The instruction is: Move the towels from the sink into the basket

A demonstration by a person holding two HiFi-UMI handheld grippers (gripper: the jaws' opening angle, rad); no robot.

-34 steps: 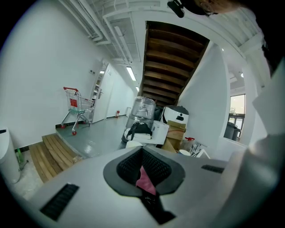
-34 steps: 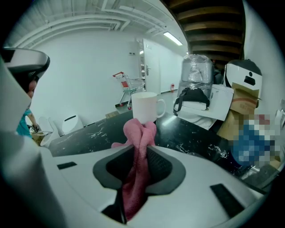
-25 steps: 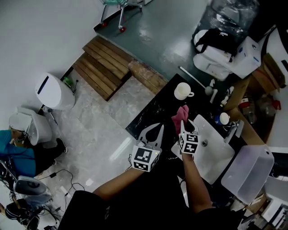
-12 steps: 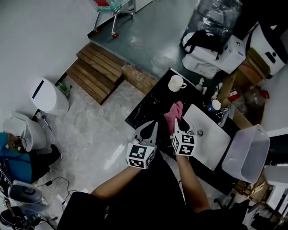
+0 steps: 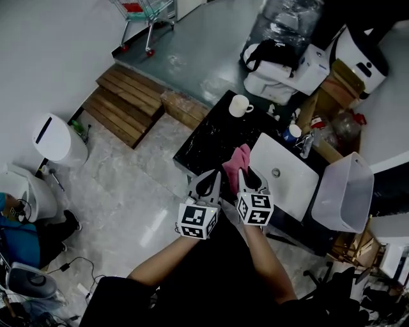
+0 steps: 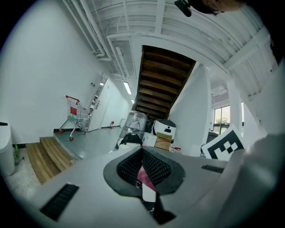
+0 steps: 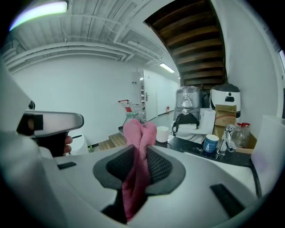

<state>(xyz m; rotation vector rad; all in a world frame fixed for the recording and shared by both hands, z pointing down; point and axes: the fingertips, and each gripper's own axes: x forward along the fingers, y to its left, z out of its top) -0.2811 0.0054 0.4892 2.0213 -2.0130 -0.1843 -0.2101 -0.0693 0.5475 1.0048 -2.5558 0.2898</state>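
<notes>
- Right gripper [image 7: 140,153] is clamping a pink towel [image 7: 139,131] above the counter [image 5: 203,148], beside the sink [image 5: 291,191].
- Left gripper [image 6: 141,155] is hovering nearby, jaws together, empty.
- Basket [image 5: 345,191] is sitting beside the sink.

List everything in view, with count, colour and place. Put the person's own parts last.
pink towel: one, pink, in the right gripper's jaws, over the counter beside the sink
sink: one, white, set in the counter
basket: one, pale and translucent, to the right of the sink
counter: one, black, under the grippers
mug: one, white, at the counter's far end
cup: one, blue, at the sink's far edge
wooden steps: one set, brown, on the floor to the left of the counter
shopping cart: one, metal with red, on the far floor
water jug: one, clear, beyond the counter
left gripper: one, white, jaws together, holding nothing
right gripper: one, white, jaws shut on the pink towel
</notes>
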